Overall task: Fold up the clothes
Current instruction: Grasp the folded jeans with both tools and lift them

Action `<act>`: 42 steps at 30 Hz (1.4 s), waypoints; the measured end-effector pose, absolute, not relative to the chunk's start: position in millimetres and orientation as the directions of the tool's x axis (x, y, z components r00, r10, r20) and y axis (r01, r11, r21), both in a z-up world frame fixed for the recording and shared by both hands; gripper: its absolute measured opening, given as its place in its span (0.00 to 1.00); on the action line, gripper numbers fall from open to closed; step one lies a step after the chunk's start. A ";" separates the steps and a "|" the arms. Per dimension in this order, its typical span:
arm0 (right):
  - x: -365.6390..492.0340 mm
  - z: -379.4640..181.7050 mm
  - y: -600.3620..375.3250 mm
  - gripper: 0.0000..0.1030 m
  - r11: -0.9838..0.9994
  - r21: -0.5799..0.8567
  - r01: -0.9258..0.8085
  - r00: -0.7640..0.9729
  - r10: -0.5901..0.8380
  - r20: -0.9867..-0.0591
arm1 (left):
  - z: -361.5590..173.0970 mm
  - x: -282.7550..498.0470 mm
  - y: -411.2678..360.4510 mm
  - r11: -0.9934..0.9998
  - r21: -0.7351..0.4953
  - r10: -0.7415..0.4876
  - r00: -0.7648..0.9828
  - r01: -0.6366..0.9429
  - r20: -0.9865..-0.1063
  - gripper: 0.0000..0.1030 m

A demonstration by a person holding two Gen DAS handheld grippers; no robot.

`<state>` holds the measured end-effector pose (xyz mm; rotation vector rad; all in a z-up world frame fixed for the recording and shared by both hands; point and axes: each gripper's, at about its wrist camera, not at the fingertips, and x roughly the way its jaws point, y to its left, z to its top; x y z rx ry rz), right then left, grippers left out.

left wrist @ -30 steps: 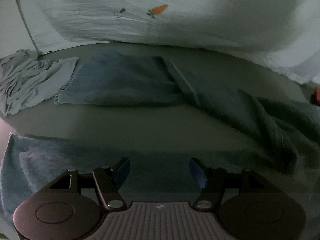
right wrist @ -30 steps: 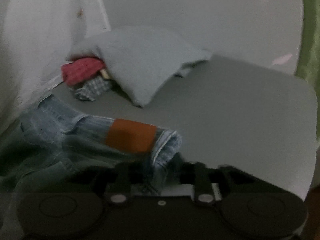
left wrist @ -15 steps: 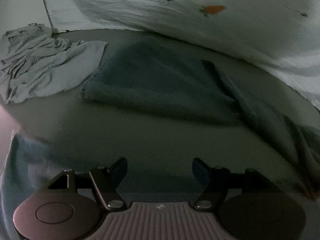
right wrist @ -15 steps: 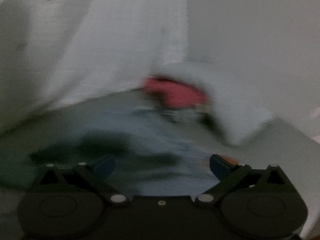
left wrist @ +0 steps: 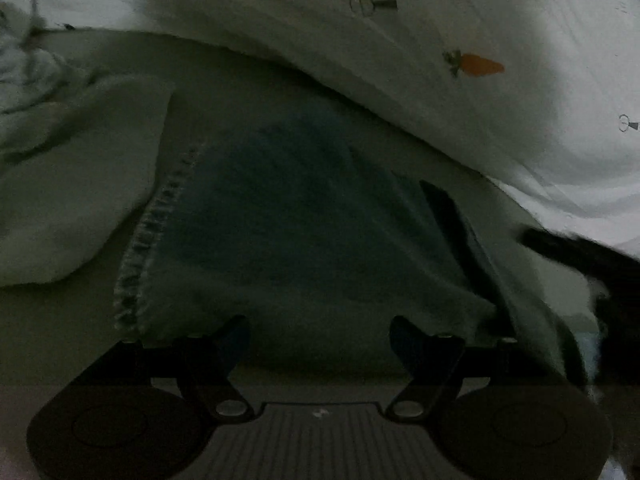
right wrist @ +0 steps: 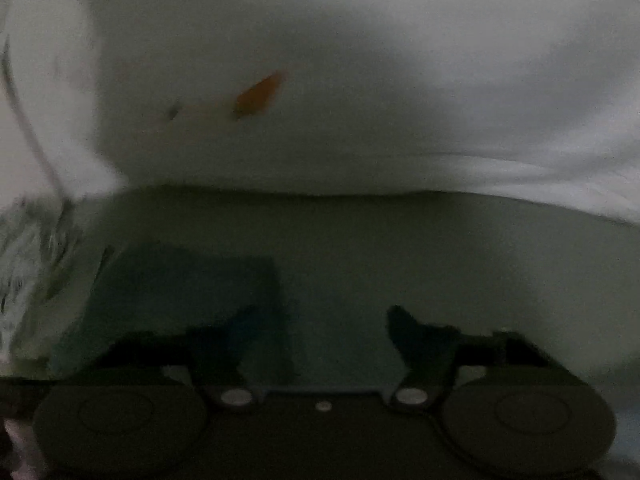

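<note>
Both claws stand released, with nothing pinched in either. In the left wrist view the left claw (left wrist: 320, 336) hangs over the near edge of the jeans (left wrist: 296, 224), its 2 blue-tipped fingers (left wrist: 236, 338) spread on either side of bare denim; whether they touch the cloth I cannot tell. Its jaws have just been opening. The right claw (right wrist: 316, 332) has just been closing from wide, and only the bed sheet (right wrist: 440, 248) and a corner of denim show between its fingers.

Largest in both views is the white quilt (left wrist: 400, 60) with carrot prints, heaped along the far side of the bed and overhanging the jeans' far edge. The grey sheet carries everything; its open stretch lies to the right in the right wrist view, bare up to the quilt.

The jeans lie flat and dark blue, long axis running from the frayed hem (left wrist: 156, 224) at the left toward the lower right, where a fold runs off past the claw. A crumpled pale garment (left wrist: 68, 184) lies just beside that hem, toward the sheet's left edge.
</note>
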<state>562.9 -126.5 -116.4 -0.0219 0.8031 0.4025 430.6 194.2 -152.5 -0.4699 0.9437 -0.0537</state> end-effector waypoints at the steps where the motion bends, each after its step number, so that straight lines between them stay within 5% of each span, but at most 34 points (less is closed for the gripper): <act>1: 574.1 -122.4 -107.6 0.60 0.915 0.101 -0.390 0.611 0.339 -0.716 | -153.2 432.9 196.7 0.889 -0.437 -0.284 0.586 -0.135 -0.759 0.76; 7: 615.1 -154.8 -44.4 0.59 0.890 -0.136 -0.436 0.616 0.185 -0.766 | -151.0 423.3 197.6 0.783 -0.622 -0.511 0.545 -0.024 -0.665 0.76; 9: 620.7 -158.4 -44.1 0.41 0.891 -0.120 -0.438 0.595 0.187 -0.781 | -154.0 421.6 193.2 0.766 -0.642 -0.543 0.530 -0.003 -0.651 0.77; 11: 624.0 -159.8 -45.9 0.05 0.900 -0.109 -0.421 0.591 0.181 -0.786 | -163.1 425.6 186.1 0.790 -0.613 -0.510 0.526 -0.028 -0.681 0.78; 19: 566.3 -41.8 -116.8 0.04 0.965 0.063 -0.253 0.813 0.248 -0.527 | -168.7 467.8 160.7 0.834 -0.550 -0.408 0.611 -0.054 -0.679 0.86; 25: 482.4 49.9 -137.4 0.04 0.906 0.005 -0.423 0.844 0.396 -0.363 | -158.4 555.7 153.2 0.830 -0.548 -0.336 0.689 -0.106 -0.642 0.85; 29: 423.0 22.7 -102.6 0.07 0.754 -0.035 -0.656 0.660 0.550 -0.512 | -127.0 570.1 172.8 0.787 -0.598 -0.277 0.779 -0.152 -0.563 0.87; 32: 384.3 -51.9 -65.5 0.30 0.665 0.137 -0.735 0.369 0.561 -0.741 | -111.4 553.3 189.9 0.771 -0.611 -0.244 0.802 -0.180 -0.544 0.87; 34: 344.4 -95.3 -50.1 0.30 0.647 0.176 -0.742 0.264 0.524 -0.810 | -106.2 539.4 190.5 0.792 -0.583 -0.232 0.795 -0.180 -0.561 0.87; 36: 318.2 -109.8 -55.8 0.30 0.658 0.257 -0.708 0.205 0.539 -0.817 | -102.7 523.1 184.0 0.829 -0.537 -0.240 0.770 -0.154 -0.591 0.87; 38: 307.3 -108.3 -73.7 0.41 0.689 0.338 -0.641 0.197 0.573 -0.795 | -101.5 508.2 173.3 0.869 -0.481 -0.247 0.741 -0.116 -0.625 0.89; 42: 311.5 -102.7 -120.4 0.45 0.796 0.267 -0.543 0.326 0.493 -0.807 | -111.6 502.3 130.4 0.918 -0.396 -0.278 0.675 -0.023 -0.684 0.89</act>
